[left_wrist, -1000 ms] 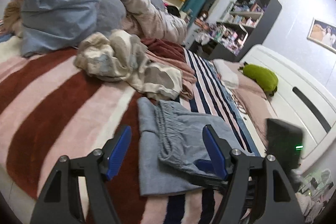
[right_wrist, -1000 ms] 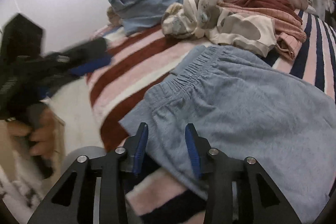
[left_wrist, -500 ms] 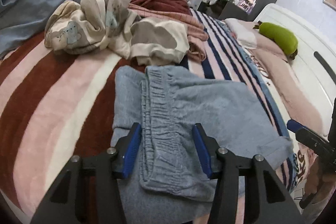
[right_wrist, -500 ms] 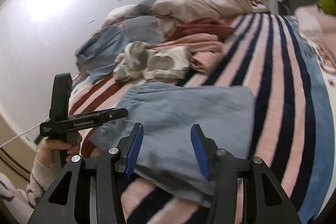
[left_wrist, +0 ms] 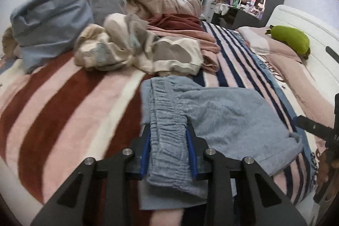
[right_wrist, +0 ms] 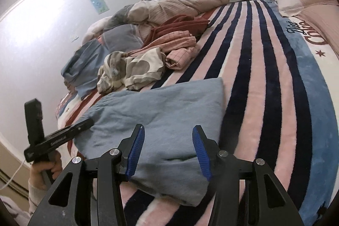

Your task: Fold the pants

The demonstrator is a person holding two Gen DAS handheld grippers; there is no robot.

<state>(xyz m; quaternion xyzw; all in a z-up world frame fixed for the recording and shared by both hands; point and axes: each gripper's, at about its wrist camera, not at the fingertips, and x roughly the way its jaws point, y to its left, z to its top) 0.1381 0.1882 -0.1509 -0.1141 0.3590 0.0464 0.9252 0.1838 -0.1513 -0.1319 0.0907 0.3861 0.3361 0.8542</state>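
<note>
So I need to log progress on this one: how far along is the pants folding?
Partly done. The light blue fleece pants already lie as a compact doubled-over bundle on the striped blanket. In hand: the left gripper has its jaws around the elastic waistband; the right gripper sits open over the opposite edge. Left: probably one more fold and smoothing. The heap of other clothes looks unfolded.
</note>
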